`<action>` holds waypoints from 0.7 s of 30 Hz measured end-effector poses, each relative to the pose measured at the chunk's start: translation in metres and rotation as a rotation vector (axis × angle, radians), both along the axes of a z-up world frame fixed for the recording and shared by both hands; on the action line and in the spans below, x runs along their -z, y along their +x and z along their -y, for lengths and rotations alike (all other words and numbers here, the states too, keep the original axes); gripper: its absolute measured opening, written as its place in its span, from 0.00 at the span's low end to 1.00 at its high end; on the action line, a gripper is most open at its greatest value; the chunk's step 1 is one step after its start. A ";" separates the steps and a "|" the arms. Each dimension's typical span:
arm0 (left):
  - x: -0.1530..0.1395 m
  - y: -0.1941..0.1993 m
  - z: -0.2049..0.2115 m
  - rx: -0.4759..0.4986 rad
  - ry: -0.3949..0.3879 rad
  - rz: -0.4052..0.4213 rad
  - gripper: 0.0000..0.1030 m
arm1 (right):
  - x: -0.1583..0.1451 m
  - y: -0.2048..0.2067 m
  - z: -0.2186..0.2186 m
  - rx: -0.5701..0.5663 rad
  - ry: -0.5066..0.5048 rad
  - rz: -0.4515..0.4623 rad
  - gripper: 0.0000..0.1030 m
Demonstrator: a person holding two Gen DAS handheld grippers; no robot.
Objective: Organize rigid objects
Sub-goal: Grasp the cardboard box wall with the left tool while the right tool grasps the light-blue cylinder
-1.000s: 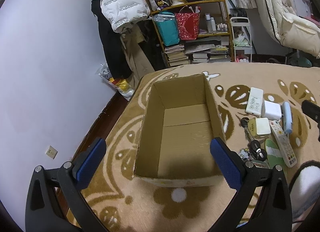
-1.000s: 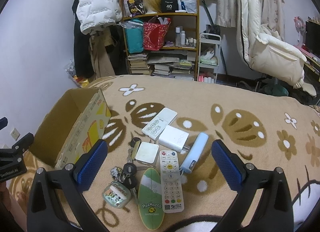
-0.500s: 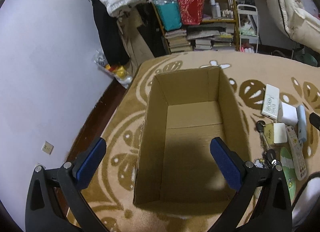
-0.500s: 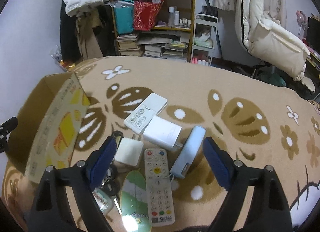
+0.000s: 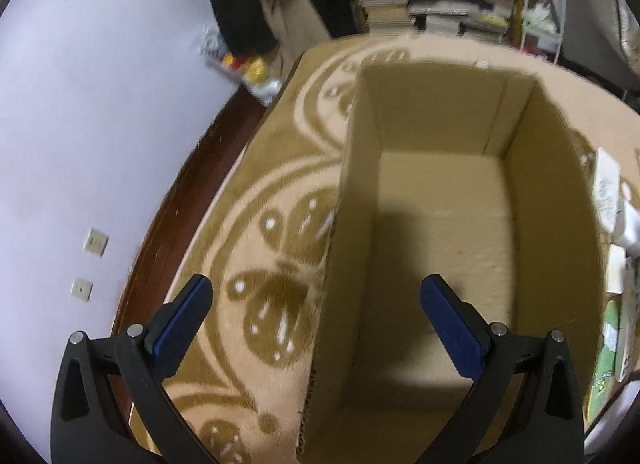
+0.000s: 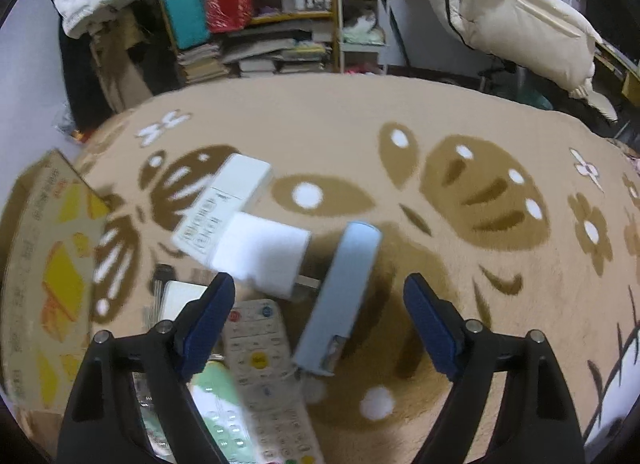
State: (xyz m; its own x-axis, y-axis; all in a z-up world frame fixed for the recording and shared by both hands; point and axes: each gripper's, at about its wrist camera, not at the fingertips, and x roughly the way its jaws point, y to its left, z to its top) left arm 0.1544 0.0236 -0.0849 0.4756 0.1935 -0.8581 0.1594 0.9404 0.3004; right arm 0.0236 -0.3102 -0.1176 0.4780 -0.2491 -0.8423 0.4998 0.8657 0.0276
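An open, empty cardboard box point(image 5: 440, 224) stands on the patterned carpet. My left gripper point(image 5: 316, 324) hangs open over the box's left wall, one finger above the carpet and the other above the box floor. In the right wrist view, rigid items lie clustered: a light blue power bank point(image 6: 340, 296), a white charger block point(image 6: 260, 256), a white button panel point(image 6: 224, 204), a white remote point(image 6: 260, 364), a small white square case point(image 6: 180, 300) and a green oval item point(image 6: 212, 416). My right gripper point(image 6: 320, 304) hovers over the power bank with jaws closing, pads clear of it.
The box's printed outer side point(image 6: 48, 264) is left of the items. A cluttered bookshelf point(image 6: 248, 24), a small white cart point(image 6: 360, 24) and a cream padded chair point(image 6: 512, 16) stand beyond the carpet. A wall with sockets point(image 5: 94, 242) borders the left.
Both grippers have dropped closer to the carpet and tilted further down. The left one shifted left to straddle the box's left wall. The right one narrowed its jaws and closed in on the power bank.
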 end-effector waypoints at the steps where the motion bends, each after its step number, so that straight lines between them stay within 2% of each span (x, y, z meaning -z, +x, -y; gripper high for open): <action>1: 0.004 0.002 -0.001 -0.009 0.012 -0.016 1.00 | 0.002 0.001 0.001 0.003 -0.002 -0.006 0.84; 7: 0.023 0.006 -0.002 -0.016 0.072 -0.078 1.00 | 0.013 0.005 0.011 0.033 -0.026 -0.042 0.82; 12: 0.026 0.006 0.001 -0.018 0.094 -0.062 1.00 | 0.023 0.007 0.015 0.046 -0.010 -0.077 0.73; 14: 0.025 0.005 0.003 -0.016 0.091 -0.057 0.91 | 0.025 0.006 0.017 0.055 0.014 -0.069 0.69; 17: 0.026 0.003 0.002 -0.012 0.092 -0.074 0.84 | 0.026 0.004 0.017 0.068 0.024 -0.073 0.57; 21: 0.028 0.002 0.002 -0.006 0.080 -0.087 0.73 | 0.025 0.002 0.019 0.081 0.009 -0.073 0.54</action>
State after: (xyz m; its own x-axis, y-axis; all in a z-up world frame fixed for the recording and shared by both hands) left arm 0.1565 0.0213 -0.1133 0.3991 0.2652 -0.8778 0.1828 0.9151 0.3595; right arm 0.0254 -0.3289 -0.1423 0.3942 -0.2763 -0.8765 0.5689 0.8224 -0.0034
